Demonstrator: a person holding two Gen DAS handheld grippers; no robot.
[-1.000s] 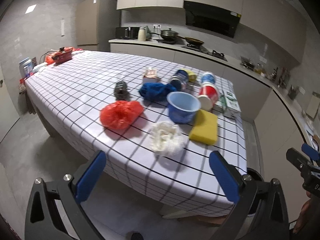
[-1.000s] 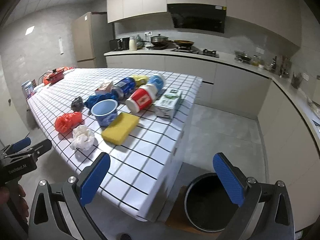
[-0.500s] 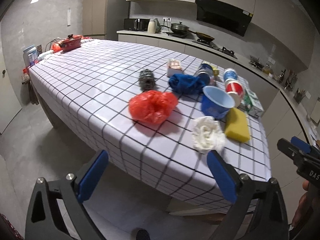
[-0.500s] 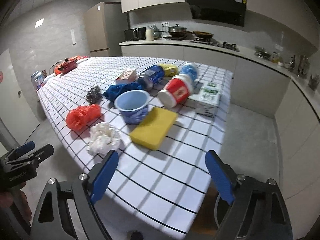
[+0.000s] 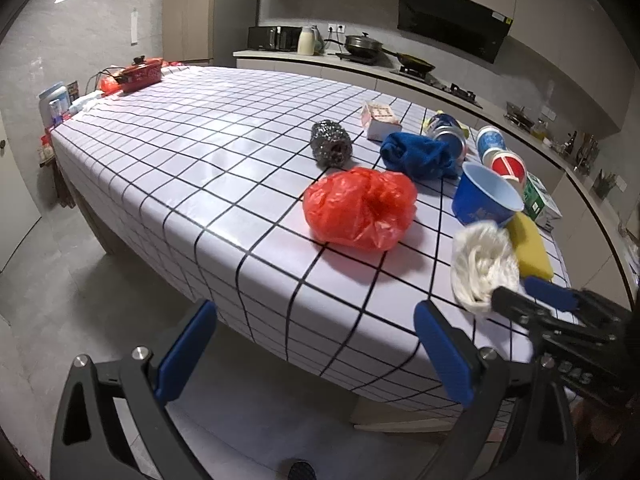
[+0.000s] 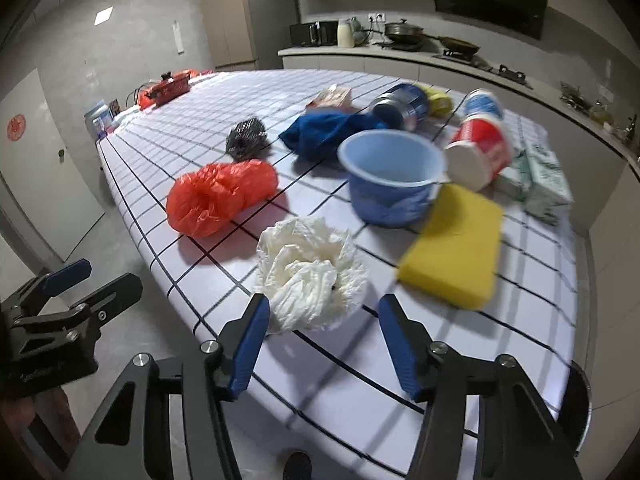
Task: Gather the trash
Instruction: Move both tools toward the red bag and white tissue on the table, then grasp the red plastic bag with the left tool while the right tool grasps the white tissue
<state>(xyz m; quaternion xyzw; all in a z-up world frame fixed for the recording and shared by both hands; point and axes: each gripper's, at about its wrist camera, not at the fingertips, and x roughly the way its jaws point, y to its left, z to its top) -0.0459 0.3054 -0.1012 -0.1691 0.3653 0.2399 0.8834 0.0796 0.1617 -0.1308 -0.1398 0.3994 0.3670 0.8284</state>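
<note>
Bench (image 6: pixel 280 92) with the checked cloth carries the clutter; red plastic bag (image 6: pixel 218 196) sits at 9 o'clock of the white crumpled wad (image 6: pixel 312 276), yellow sponge (image 6: pixel 456 244) at 3 o'clock, blue cup (image 6: pixel 390 176) at 1 o'clock. Right tongs (image 6: pixel 320 344) are closing, half-wide, wad just ahead and not yet between the pads; left tongs (image 5: pixel 316 344) hang wide and empty off the bench edge. Push right tongs further in so the pads straddle the wad's bulk before pinching, staying clear of the sponge.

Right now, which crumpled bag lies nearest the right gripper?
The white crumpled plastic bag, at the table's near edge just ahead of the right gripper, whose jaws are closing; the red plastic bag lies farther left.
</note>
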